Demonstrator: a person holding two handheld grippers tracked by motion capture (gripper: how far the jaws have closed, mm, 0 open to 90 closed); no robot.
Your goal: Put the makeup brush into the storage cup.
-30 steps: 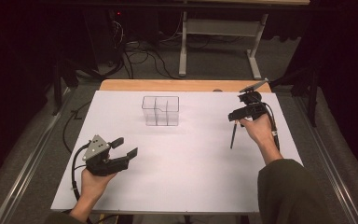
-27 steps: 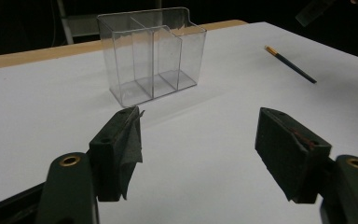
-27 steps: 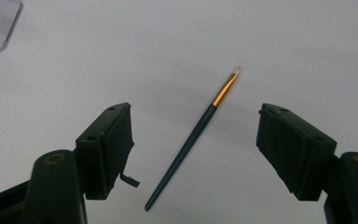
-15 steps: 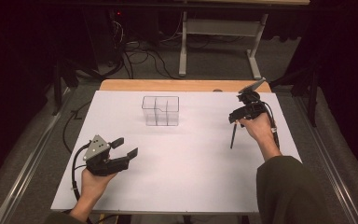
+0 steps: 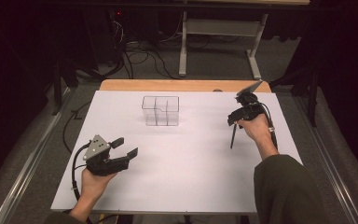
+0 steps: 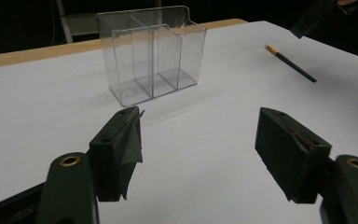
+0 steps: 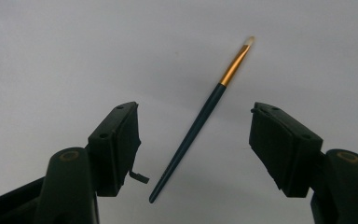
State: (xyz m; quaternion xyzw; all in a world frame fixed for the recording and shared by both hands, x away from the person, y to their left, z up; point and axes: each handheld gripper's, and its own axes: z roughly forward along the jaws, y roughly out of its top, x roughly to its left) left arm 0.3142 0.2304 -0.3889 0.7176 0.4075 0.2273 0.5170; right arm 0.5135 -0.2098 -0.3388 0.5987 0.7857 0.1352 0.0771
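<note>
White table (image 5: 177, 177), right gripper (image 7: 193, 140) spread wide over the paintbrush (image 7: 200, 119), closing in; should center on the handle before clamping.

Right tool (image 7: 193, 144) jaws closing slightly, paintbrush (image 7: 200, 119) between, untouched.

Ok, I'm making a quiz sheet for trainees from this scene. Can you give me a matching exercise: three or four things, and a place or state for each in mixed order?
Things:
1. paintbrush
2. clear organizer
3. left gripper
4. right gripper

Places or states:
A. standing upright, compartments empty
B. lying flat between open fingers
C. directly over the paintbrush, at the table's right
D. open, near the table's left front

Pairs: 1-B, 2-A, 3-D, 4-C
</note>
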